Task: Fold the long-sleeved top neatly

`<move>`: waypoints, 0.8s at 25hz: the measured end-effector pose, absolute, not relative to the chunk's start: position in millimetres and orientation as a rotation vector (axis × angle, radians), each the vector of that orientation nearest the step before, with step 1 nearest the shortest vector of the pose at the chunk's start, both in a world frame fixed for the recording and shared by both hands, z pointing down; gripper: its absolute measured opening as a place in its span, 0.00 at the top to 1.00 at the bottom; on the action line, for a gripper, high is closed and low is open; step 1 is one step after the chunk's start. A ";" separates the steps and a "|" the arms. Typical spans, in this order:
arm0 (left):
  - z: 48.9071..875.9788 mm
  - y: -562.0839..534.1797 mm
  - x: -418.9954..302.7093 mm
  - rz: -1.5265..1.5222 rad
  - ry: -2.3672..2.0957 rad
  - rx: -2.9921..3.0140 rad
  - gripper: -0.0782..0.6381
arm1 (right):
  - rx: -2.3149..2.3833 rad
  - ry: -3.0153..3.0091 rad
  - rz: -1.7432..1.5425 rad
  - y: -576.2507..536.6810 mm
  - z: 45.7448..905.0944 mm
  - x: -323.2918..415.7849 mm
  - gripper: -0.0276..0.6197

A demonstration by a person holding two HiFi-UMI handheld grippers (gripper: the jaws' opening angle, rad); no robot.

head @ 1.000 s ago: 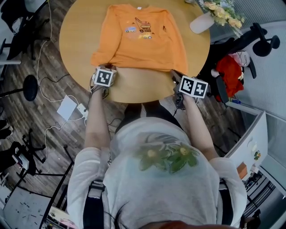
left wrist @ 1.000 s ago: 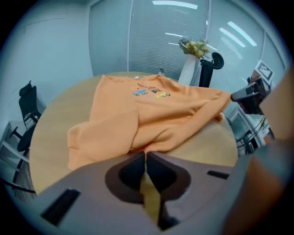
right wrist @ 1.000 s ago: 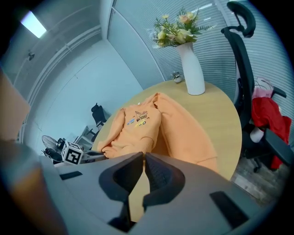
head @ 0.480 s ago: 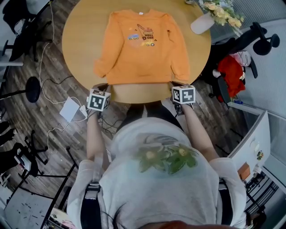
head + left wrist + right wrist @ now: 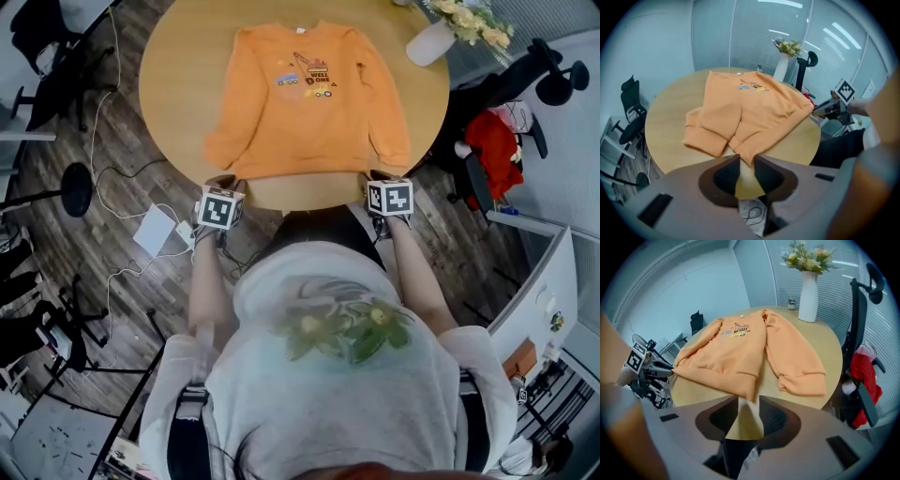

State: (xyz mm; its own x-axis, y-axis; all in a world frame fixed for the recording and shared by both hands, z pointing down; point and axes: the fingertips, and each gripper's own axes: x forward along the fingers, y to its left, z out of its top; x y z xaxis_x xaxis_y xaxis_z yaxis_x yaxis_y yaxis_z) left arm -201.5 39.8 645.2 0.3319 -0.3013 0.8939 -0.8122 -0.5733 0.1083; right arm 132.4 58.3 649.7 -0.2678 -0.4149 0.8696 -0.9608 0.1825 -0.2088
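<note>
An orange long-sleeved top (image 5: 305,98) with a digger print lies flat, front up, on the round wooden table (image 5: 178,75), its hem along the near edge. My left gripper (image 5: 225,184) is at the hem's left corner, my right gripper (image 5: 380,178) at its right corner. Both pairs of jaws have just been opening. In the left gripper view the hem corner (image 5: 744,153) lies at the tips of the left gripper (image 5: 747,159), with a gap showing. In the right gripper view the other corner (image 5: 747,389) lies just ahead of the right gripper (image 5: 749,400).
A white vase (image 5: 431,42) of flowers stands at the table's far right. An office chair with a red item (image 5: 492,150) is to the right of the table. A white box (image 5: 155,232) and cables lie on the floor at the left. The left cuff (image 5: 707,139) is bunched.
Both grippers have drawn back from on the table to its near edge, and the top's hem has come with them and lies straighter. The jaws now stand apart.
</note>
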 end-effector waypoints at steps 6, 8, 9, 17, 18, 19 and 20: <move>608.6 14.7 -205.6 0.990 -1.063 2.042 0.73 | 1.391 -1.853 1.097 49.3 623.5 148.3 0.73; 594.2 -0.3 -202.4 0.952 -1.108 2.061 0.73 | 1.431 -1.853 1.095 40.8 616.8 161.9 0.73; 587.5 -6.7 -198.8 0.941 -1.126 2.074 0.73 | 1.453 -1.839 1.087 37.0 614.6 170.8 0.73; 562.0 -38.8 -154.3 0.934 -1.171 2.151 0.73 | 1.650 -1.646 1.093 14.7 623.8 240.8 0.71; 560.6 -41.3 -149.2 0.934 -1.180 2.157 0.73 | 1.666 -1.621 1.118 13.8 629.1 246.6 0.71; 559.6 -43.1 -143.7 0.934 -1.184 2.163 0.73 | 1.682 -1.595 1.140 13.5 634.8 252.3 0.71; 558.9 -44.2 -137.9 0.936 -1.180 2.168 0.73 | 1.696 -1.570 1.161 13.6 640.5 257.3 0.71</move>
State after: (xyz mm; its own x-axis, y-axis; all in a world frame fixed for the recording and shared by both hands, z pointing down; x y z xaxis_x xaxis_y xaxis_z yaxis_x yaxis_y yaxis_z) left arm -137.9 -44.2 558.9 0.3892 -0.5183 0.7615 -0.8593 -0.5022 0.0973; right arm 257.3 13.6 640.5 -0.0539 -0.4998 0.8644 -0.9730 -0.1683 -0.1580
